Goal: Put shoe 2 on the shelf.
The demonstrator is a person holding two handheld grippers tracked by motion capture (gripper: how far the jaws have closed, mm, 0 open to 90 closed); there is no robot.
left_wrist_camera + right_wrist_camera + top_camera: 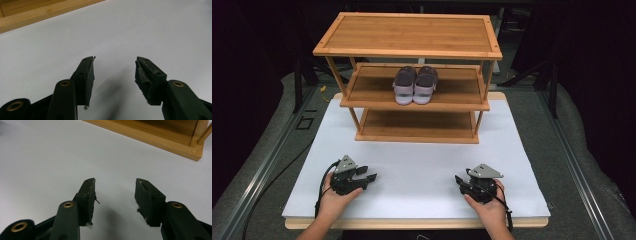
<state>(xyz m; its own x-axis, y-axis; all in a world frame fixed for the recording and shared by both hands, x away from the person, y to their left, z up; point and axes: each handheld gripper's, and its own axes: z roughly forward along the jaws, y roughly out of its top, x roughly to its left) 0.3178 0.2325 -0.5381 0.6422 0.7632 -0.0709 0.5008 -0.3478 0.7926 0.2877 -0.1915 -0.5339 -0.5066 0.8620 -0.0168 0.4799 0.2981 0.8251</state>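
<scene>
Looking down from the high view, a white table top (422,170) carries a three-tier bamboo shoe rack (412,35) at its far side. A pair of grey shoes (415,84) sits side by side, touching, on the middle shelf (362,90) of the rack, toes pointing toward the near edge. The top and bottom shelves are bare. Near the front edge, a person's left hand (332,197) holds the left gripper (368,174) resting on the table at the left, its jaws spread and aimed toward the middle. At the right, the right hand (489,205) holds the right gripper (459,180), also on the table; its jaws point inward to the left, and from here the gap between them is too small to judge. The two grippers are well apart from each other and from the rack and shoes.

From the left gripper view, the two black jaws stand wide apart with nothing between them, over bare white table. A strip of the rack's bamboo base (37,15) crosses the upper left corner.

From the right gripper view, the jaws are likewise spread and empty above the white surface. The rack's bottom frame (155,137) and one slim upright post (203,135) run across the upper right.
</scene>
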